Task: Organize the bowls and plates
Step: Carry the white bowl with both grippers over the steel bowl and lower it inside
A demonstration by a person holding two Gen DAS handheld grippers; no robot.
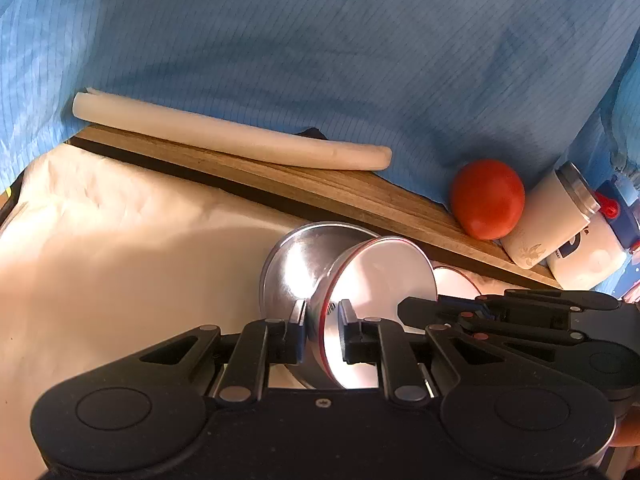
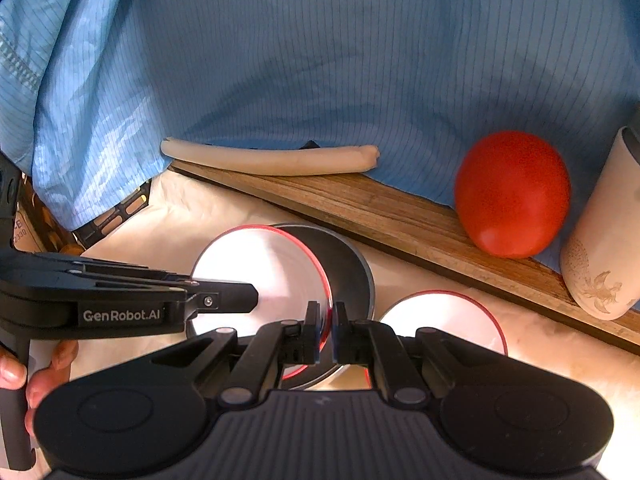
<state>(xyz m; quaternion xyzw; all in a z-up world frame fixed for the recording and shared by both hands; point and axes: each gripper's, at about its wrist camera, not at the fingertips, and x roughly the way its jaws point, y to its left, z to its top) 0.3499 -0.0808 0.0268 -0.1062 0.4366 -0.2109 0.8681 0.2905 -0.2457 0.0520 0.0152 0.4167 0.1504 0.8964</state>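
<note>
Cloth, pale cream and creased, covers the table (image 2: 192, 216), sunlit in patches, and a wooden board (image 2: 360, 204) runs slantwise along its far edge. Behind hangs a blue pinstriped fabric (image 2: 320, 60) that fills the background. On the board lie one white foam tube (image 2: 272, 158), one red tomato (image 2: 513, 194) and one cream tumbler (image 2: 600, 232) leaning just beside it.

Three dishes show: one metal bowl (image 2: 352, 264), one red-rimmed white bowl (image 2: 264, 268) tilted up inside it, and a second red-rimmed white bowl (image 2: 444, 320) resting on the cloth just to the right.

The left gripper (image 1: 322, 322) is clenched on the tilted bowl's rim; the right gripper (image 2: 326, 320) pinches the same rim from the other side.
</note>
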